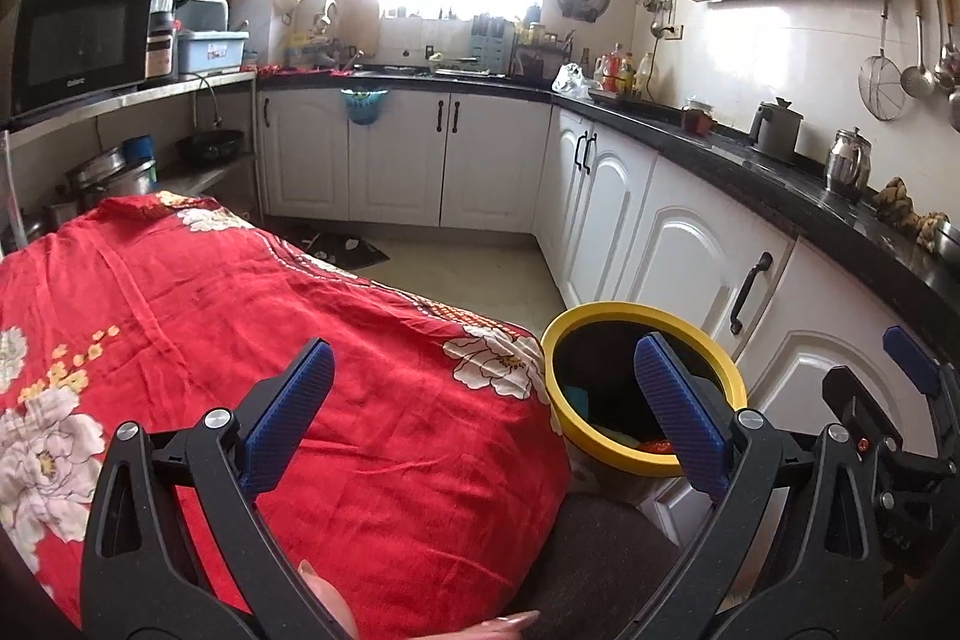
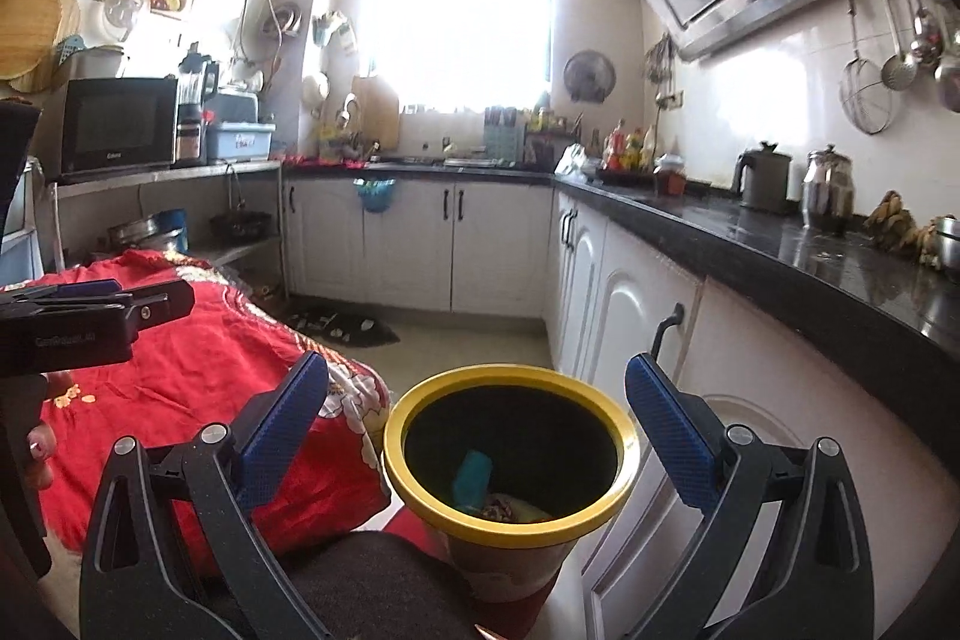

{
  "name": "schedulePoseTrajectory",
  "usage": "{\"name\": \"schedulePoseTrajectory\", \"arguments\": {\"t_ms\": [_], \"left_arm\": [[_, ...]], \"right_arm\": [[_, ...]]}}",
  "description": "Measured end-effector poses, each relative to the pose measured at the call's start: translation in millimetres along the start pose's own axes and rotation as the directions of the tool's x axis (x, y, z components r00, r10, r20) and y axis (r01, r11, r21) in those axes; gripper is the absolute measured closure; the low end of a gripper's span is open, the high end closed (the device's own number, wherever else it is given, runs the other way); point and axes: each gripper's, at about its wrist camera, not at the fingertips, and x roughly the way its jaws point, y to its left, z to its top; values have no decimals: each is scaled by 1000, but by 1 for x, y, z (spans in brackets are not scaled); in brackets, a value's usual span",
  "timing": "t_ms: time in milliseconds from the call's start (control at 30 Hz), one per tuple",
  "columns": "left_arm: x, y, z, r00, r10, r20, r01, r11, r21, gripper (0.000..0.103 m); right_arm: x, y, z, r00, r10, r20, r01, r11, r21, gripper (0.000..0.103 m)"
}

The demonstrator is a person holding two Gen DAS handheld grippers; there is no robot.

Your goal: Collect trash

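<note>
A bin with a yellow rim point(image 2: 510, 375) stands on the floor between the red-clothed table point(image 2: 198, 370) and the white cabinets. Inside it lie a teal piece of trash point(image 2: 474, 478) and some wrappers point(image 2: 510, 511). My right gripper point(image 2: 480, 430) hovers open just above the bin's mouth, with nothing between its blue pads. My left gripper point(image 1: 480, 412) is open and empty too, held over the table's corner with the bin point(image 1: 600, 313) to its right. The right gripper point(image 1: 912, 388) shows at that view's right edge. No loose trash shows on the red cloth.
White cabinets point(image 2: 636, 316) under a black counter point(image 2: 840, 274) with kettles run along the right and the back. A dark mat point(image 2: 348, 325) lies on the floor ahead. A microwave point(image 1: 78, 40) sits on a shelf at left. A dark-trousered knee point(image 2: 372, 580) is below the grippers.
</note>
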Motion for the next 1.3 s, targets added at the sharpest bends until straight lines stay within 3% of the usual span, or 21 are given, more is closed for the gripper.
{"name": "schedulePoseTrajectory", "arguments": {"t_ms": [167, 1300], "left_arm": [[-4, 0, -6, 1000, 11, 19, -11, 1000, 1, 11], [-9, -1, -6, 999, 22, 38, -22, 1000, 5, 11]], "right_arm": [[-4, 3, -3, 999, -5, 38, 5, 1000, 11, 6], [-1, 0, -8, 999, -37, 16, 36, 999, 36, 6]]}}
